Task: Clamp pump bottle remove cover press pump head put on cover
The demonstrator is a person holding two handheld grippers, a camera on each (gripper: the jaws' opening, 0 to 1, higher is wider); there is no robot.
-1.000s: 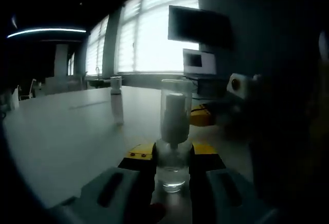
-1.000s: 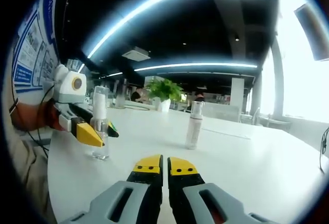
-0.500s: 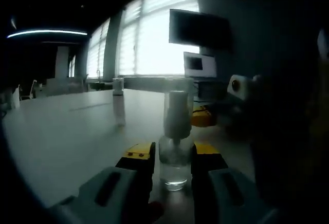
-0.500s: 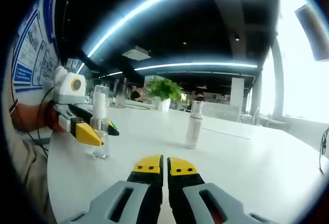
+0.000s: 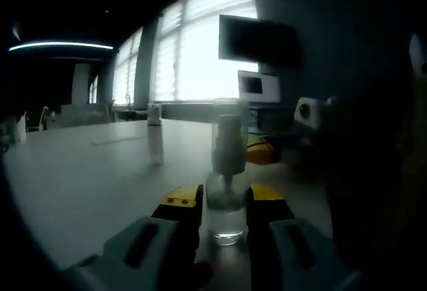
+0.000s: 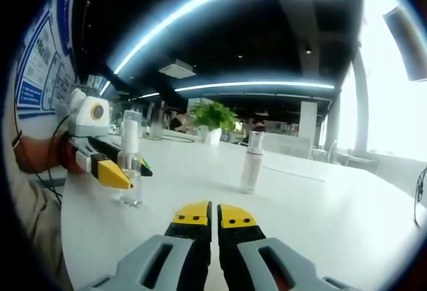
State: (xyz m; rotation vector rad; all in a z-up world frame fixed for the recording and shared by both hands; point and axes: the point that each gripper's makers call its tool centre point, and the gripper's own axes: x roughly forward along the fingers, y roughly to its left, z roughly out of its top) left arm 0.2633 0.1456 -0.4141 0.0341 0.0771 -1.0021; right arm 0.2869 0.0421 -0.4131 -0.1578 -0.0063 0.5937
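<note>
White counter: left claw pinching pump bottle, right claw closed, empty; glass likely slipping or tipping under cover pull.

A white table carries two bottles: a clear pump bottle near its edge, a second bottle farther in.

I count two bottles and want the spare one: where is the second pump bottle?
In the right gripper view the second pump bottle stands alone mid-table, right of the clamped pump bottle.
</note>
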